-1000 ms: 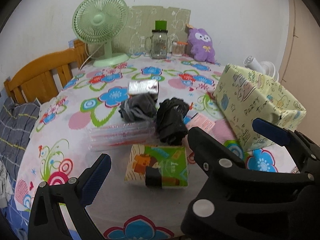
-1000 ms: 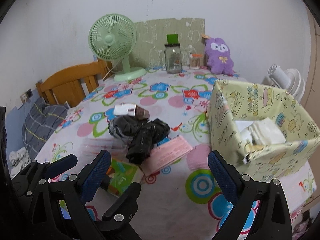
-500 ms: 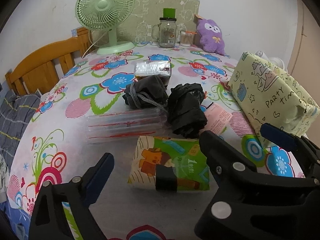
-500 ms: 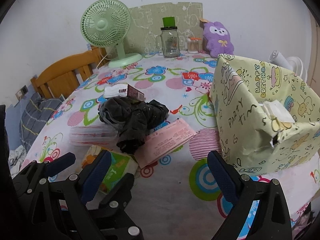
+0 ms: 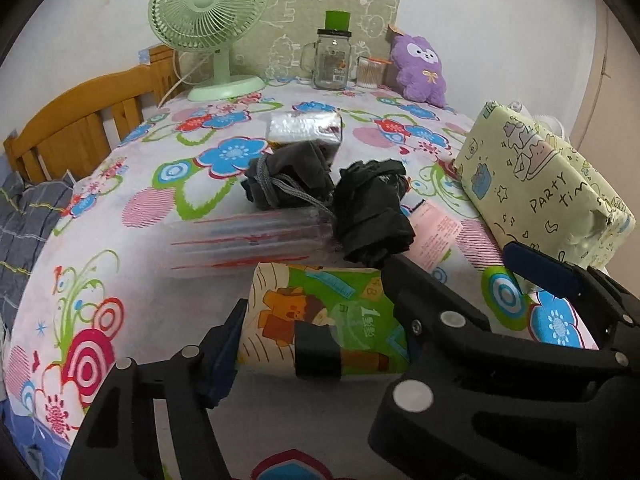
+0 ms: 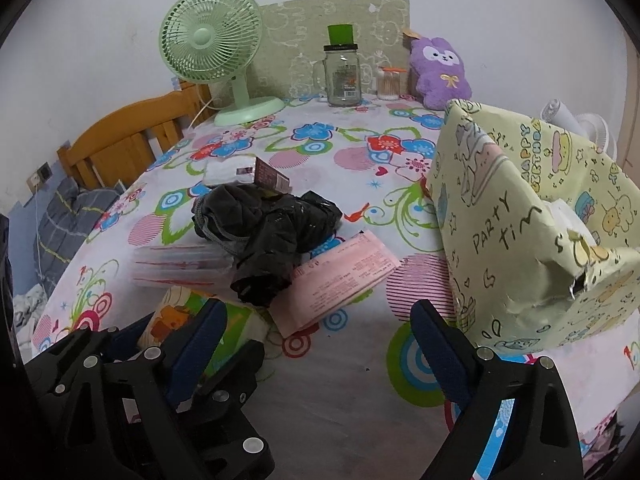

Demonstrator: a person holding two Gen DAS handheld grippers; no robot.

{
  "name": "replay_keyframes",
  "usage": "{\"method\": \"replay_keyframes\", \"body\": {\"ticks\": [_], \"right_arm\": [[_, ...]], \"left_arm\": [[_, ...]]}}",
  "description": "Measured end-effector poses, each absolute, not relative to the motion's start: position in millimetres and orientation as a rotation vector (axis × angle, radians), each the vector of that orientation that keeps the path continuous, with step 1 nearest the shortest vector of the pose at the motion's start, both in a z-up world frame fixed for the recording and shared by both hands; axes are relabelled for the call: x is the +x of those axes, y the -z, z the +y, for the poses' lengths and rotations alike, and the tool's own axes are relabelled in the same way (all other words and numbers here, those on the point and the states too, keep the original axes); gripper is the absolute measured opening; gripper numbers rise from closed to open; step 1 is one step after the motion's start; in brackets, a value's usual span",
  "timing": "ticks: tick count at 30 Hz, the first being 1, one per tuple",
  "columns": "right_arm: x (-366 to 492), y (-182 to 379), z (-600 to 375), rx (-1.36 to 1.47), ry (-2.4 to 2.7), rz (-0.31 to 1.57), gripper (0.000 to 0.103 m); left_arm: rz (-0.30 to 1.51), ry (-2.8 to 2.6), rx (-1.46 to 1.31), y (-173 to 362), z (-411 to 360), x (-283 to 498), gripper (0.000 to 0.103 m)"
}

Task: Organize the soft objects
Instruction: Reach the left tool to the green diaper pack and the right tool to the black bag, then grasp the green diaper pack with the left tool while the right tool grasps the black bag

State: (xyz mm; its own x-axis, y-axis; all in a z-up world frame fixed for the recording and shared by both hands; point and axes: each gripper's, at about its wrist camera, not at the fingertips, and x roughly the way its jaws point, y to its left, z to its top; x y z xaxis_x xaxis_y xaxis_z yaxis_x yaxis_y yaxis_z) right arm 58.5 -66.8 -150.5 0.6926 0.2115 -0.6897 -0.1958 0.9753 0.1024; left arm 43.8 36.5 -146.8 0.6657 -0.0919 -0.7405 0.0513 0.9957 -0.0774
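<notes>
Left wrist view, left gripper (image 5: 316,344) closing its jaws around the green tissue pack (image 5: 324,320) on the floral tablecloth (image 5: 120,208), pads not yet pressing, right gripper (image 6: 316,344) wide and closing over bare cloth, black bundle (image 6: 276,236) beside pink packet (image 6: 340,276), yellow party box (image 6: 520,240) at right.
</notes>
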Motion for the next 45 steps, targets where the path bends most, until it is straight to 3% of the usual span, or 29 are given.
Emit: {"method": "replay_keyframes", "body": {"ticks": [13, 19, 26, 33, 36, 45], "right_arm": [[76.8, 131.3, -50.4, 0.039, -0.266, 0.732, 0.079], [96.7, 136.6, -45.2, 0.050, -0.286, 0.781, 0.063], [112.2, 142.4, -40.7, 0.043, -0.299, 0.807, 0.061], [118.0, 150.1, -36.4, 0.050, -0.323, 0.850, 0.032], [116.5, 148.9, -36.7, 0.046, -0.322, 0.847, 0.025], [105.7, 136.6, -44.1, 0.058, -0.317, 0.814, 0.024]], "left_arm": [[0.774, 0.009, -0.047, 124.7, 55.2, 56.2, 0.072], [0.782, -0.014, -0.048, 127.8, 61.6, 71.0, 0.072], [0.800, -0.010, -0.055, 132.6, 62.8, 81.7, 0.072], [0.816, -0.005, -0.041, 136.9, 58.9, 85.1, 0.072], [0.815, -0.002, -0.043, 135.7, 57.5, 85.1, 0.072], [0.795, 0.005, -0.045, 125.1, 52.9, 77.6, 0.072]]}}
